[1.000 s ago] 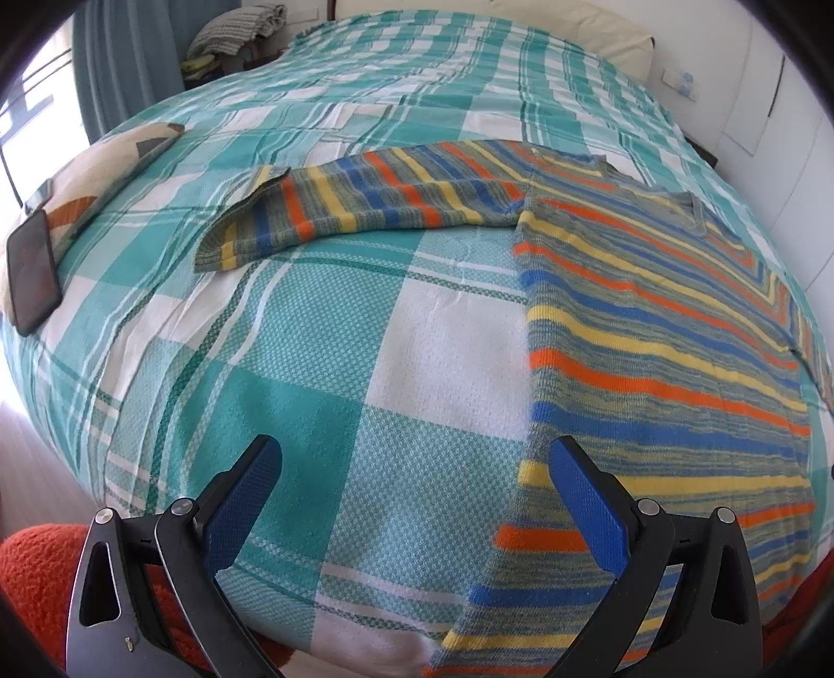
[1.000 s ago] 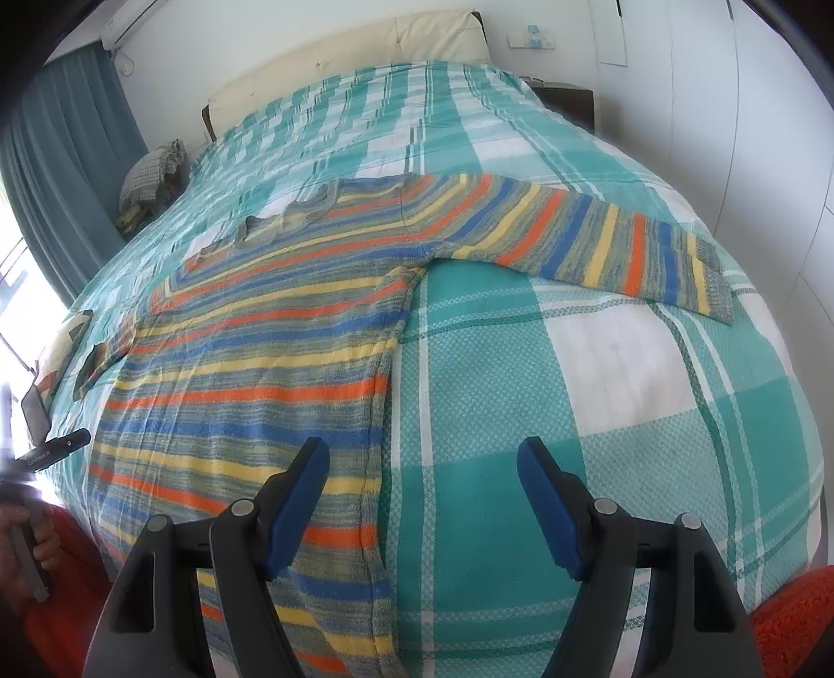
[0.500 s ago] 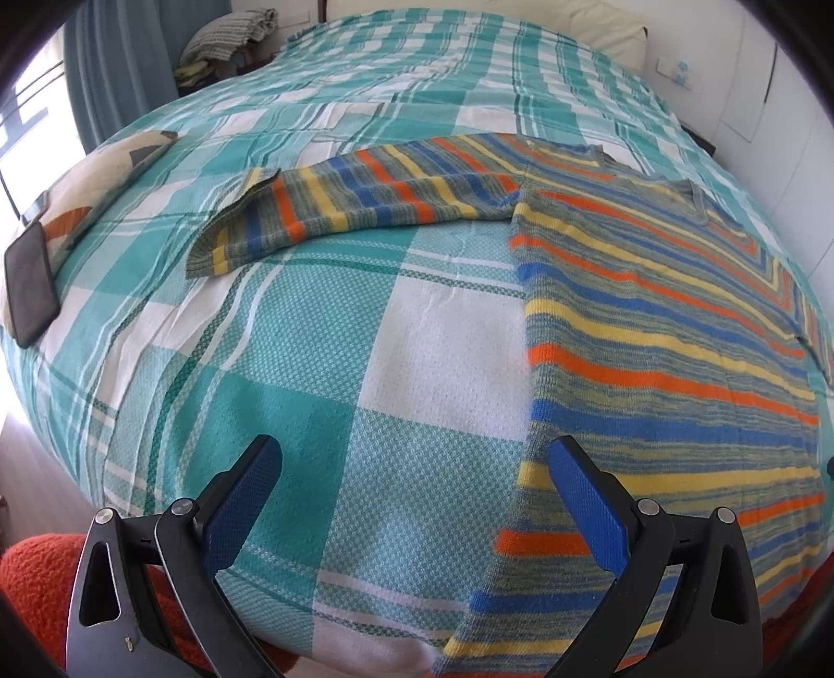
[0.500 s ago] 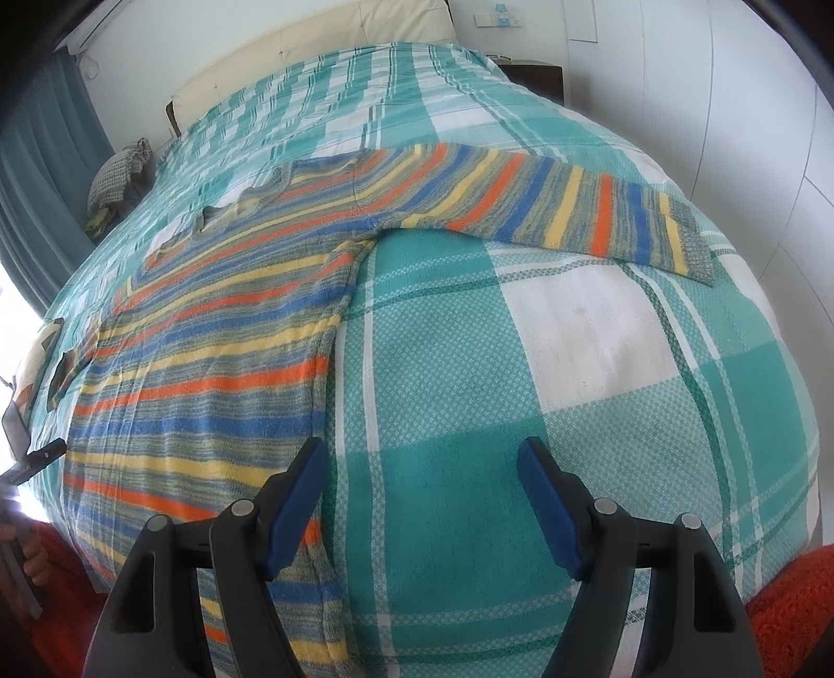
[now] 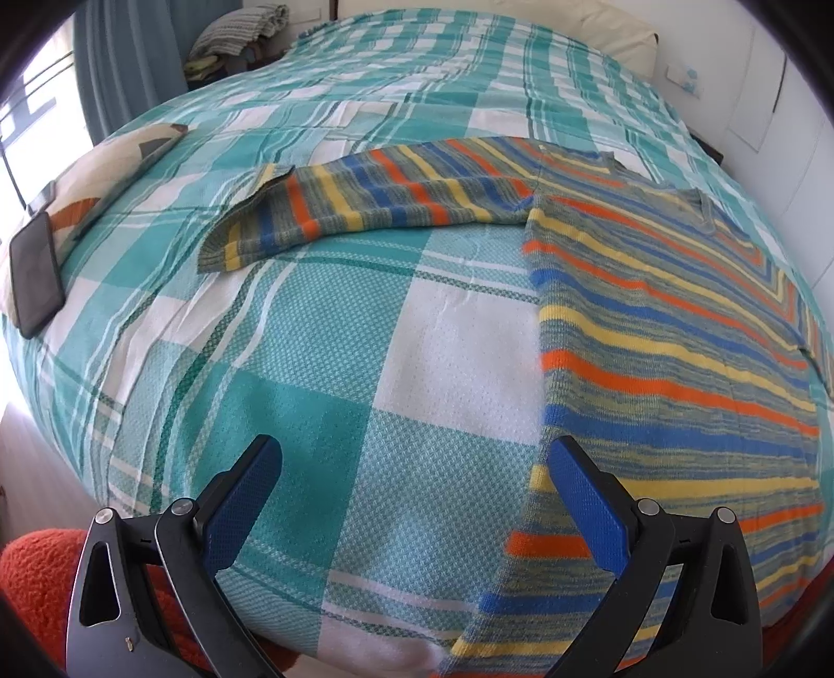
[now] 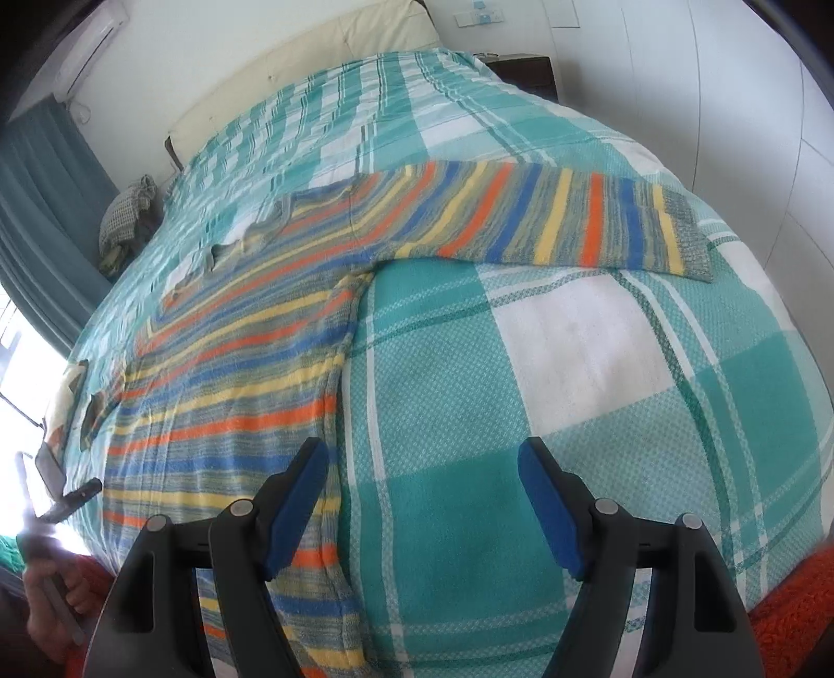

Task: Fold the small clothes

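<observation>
A striped knit sweater (image 5: pixel 672 334) in orange, blue, yellow and grey lies flat on the bed, with both sleeves spread out. Its left sleeve (image 5: pixel 365 201) reaches toward the left in the left wrist view. Its right sleeve (image 6: pixel 563 219) reaches right in the right wrist view, where the body (image 6: pixel 224 396) lies at left. My left gripper (image 5: pixel 412 490) is open and empty above the bed's front edge, beside the sweater's left hem. My right gripper (image 6: pixel 422 490) is open and empty, beside the sweater's right hem.
The bed has a teal and white checked cover (image 5: pixel 323 365). A dark phone (image 5: pixel 34 274) lies on a cushion at the left edge. Folded clothes (image 5: pixel 234 31) sit at the far left near a curtain. White walls (image 6: pixel 730 78) stand close on the right.
Both grippers have moved slightly forward and closer to the bed; the sleeves sit nearer in view. The sweater has not moved. Both stay open.
</observation>
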Demonstrator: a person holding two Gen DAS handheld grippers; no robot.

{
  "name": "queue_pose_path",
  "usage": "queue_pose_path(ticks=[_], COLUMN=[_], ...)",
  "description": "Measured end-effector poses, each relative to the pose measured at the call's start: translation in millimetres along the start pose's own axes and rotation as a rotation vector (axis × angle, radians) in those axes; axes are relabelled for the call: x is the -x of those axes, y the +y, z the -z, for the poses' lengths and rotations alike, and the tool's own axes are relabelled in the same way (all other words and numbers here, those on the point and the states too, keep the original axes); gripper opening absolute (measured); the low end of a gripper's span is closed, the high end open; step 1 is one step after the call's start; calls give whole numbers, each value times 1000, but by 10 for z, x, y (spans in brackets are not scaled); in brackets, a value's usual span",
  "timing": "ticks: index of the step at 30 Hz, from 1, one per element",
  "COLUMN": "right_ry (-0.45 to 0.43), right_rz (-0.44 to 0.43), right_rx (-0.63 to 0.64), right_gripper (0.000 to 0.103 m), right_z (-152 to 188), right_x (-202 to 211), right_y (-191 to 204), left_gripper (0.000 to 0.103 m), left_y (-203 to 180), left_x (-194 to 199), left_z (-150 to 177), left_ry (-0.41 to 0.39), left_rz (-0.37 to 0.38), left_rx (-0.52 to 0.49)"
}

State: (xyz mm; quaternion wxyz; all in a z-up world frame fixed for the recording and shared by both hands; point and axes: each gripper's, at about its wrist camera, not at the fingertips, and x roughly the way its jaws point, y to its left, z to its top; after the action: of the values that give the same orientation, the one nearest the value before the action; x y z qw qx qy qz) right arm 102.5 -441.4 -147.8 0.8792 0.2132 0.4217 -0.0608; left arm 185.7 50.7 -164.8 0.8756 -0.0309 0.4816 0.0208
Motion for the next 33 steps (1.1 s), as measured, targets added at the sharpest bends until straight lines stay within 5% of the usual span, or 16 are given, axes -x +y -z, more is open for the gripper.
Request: queue_pose_path(ticks=[7,16,22,30,33], right_ry=[-132,106,196,233,230], right_rz=[7,-78,66,266,332], right_rx=[-289,-497,-308,-95,-17], right_gripper=[75,73,46,28,5], right_z=[-793,-1171,-1277,-1279,-1289], right_x=[302,-401,-601,-721,-742], right_y=[-1120,-1830,-1598,-1345,-1198], left_gripper=[102,102,102,102,102], left_y=[6,15,0,-13,-3], left_x=[-37,-89,-161,-156,-146], left_z=[-25,-19,-25,-34,-38], left_ry=[1,16,30,29,27], left_rz=[-2,-15,-27,-21,-16], left_rx=[6,10,15,10,11])
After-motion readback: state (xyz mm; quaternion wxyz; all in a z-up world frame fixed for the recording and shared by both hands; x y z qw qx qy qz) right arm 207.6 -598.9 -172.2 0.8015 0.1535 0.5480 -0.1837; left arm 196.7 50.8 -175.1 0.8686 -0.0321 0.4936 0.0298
